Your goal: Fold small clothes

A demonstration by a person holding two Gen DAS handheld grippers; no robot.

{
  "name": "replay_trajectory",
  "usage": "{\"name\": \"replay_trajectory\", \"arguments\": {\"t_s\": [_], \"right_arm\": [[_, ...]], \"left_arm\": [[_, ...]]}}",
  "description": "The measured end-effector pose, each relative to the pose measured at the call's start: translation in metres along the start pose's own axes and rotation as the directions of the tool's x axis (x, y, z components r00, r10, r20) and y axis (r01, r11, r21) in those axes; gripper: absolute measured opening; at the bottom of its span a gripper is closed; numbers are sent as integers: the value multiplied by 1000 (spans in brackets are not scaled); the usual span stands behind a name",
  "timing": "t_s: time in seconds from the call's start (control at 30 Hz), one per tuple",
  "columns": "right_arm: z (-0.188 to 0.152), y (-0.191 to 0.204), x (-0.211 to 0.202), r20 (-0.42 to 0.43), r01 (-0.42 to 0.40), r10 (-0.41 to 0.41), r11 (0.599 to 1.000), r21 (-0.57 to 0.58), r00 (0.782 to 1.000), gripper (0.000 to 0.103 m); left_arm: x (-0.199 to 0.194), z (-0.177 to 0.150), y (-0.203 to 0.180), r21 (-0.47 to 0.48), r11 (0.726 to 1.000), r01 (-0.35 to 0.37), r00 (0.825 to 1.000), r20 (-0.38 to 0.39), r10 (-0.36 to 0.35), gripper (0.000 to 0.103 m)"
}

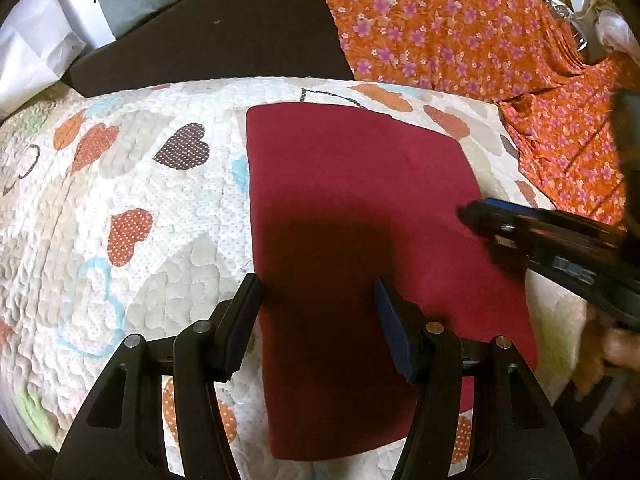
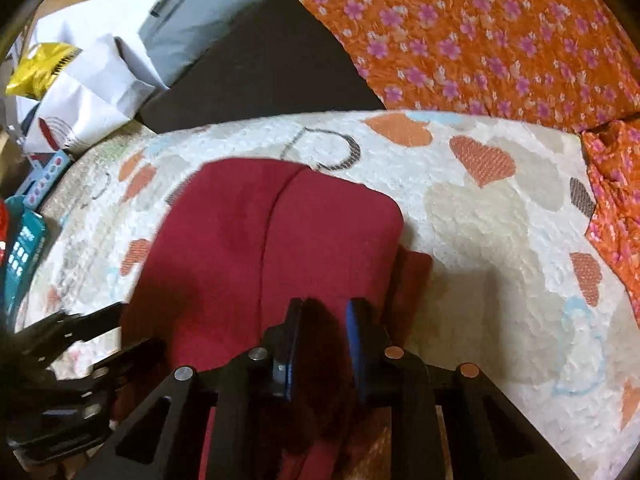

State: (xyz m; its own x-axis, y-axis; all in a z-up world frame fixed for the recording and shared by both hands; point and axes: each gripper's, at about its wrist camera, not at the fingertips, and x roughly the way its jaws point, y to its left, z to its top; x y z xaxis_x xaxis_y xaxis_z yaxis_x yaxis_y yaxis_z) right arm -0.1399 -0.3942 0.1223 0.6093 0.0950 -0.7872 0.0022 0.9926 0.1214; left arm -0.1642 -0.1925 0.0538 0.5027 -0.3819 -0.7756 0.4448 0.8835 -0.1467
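Observation:
A dark red garment [image 1: 352, 208] lies folded into a long rectangle on a heart-patterned quilt [image 1: 132, 184]. My left gripper [image 1: 318, 300] is open and empty, its jaws spread over the near left part of the garment. My right gripper [image 2: 323, 320] hovers over the garment [image 2: 248, 248] near its right edge, jaws a narrow gap apart with red cloth showing between them; I cannot tell if it pinches the cloth. The right gripper also shows in the left wrist view [image 1: 480, 216], at the garment's right edge. The left gripper shows blurred at the lower left of the right wrist view [image 2: 80, 340].
An orange flowered cloth [image 1: 460, 28] lies at the back right, reaching the quilt's right side. A black slab [image 1: 224, 36] sits behind the quilt. White paper bags [image 2: 88, 92], a grey pouch [image 2: 200, 12] and teal boxes [image 2: 20, 248] crowd the back left.

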Motion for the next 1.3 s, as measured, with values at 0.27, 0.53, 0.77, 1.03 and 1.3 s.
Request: {"name": "replay_trajectory", "arguments": {"t_s": [0.27, 0.53, 0.77, 1.03, 1.3], "right_arm": [[-26, 36, -22, 15, 31, -29, 993, -113, 999, 21], [-36, 32, -31, 38, 42, -40, 997, -60, 998, 23], [-37, 42, -73, 137, 10, -8, 1000, -17, 990, 42], [-41, 40, -88, 156, 19, -23, 999, 25, 987, 43], [-43, 42, -92, 156, 25, -30, 999, 32, 987, 43]], "left_arm": [[-14, -4, -4, 12, 999, -36, 999, 19, 36, 58], [-32, -9, -7, 15, 997, -82, 995, 62, 81, 58], [-48, -14, -10, 2, 996, -94, 991, 95, 93, 58], [-66, -18, -15, 8, 993, -117, 983, 143, 114, 58], [-73, -22, -16, 8, 991, -131, 979, 159, 128, 58]]}}
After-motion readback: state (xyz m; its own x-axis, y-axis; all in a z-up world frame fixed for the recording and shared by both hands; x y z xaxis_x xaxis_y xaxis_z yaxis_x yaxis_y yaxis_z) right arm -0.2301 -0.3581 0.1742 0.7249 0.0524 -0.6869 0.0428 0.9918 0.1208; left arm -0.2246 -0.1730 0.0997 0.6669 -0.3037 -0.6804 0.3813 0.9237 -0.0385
